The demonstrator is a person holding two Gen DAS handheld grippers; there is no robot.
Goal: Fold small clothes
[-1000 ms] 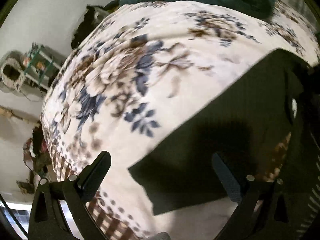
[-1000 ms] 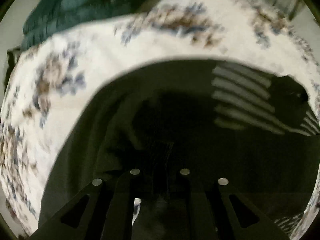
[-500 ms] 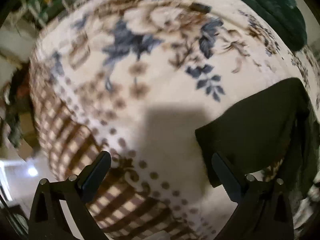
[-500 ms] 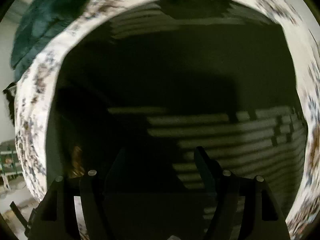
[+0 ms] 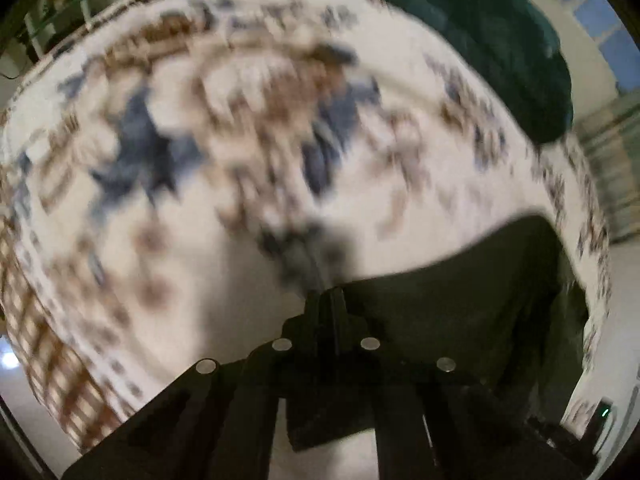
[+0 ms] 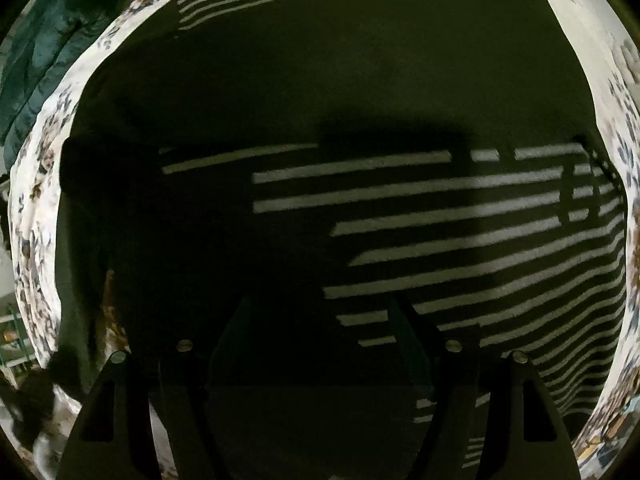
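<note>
Closed up now, the left tongs [image 5: 326, 304], spread wide half a second ago, fingers pressed together right at the edge of the dark garment [image 5: 460, 312], apparently pinching its corner, though blur leaves the bite itself uncertain. Opened in turn, the right tongs [image 6: 316, 344], shut a second ago, now spread and hovering low over the same cloth with nothing between the fingers. Spread flat across the floral bedspread [image 5: 240, 160], that garment: dark green, banded with pale stripes [image 6: 440, 216] over its right half in the right wrist view. Off at the far edge, a bunched teal blanket [image 5: 500, 40]. Step in hand, by the look of it: gripping an edge to start a fold. Next move likely calls for lifting that pinched corner cleanly and carrying it across, with the right side either pinning the cloth or taking a matching edge. No brand, label or writing readable anywhere.
</note>
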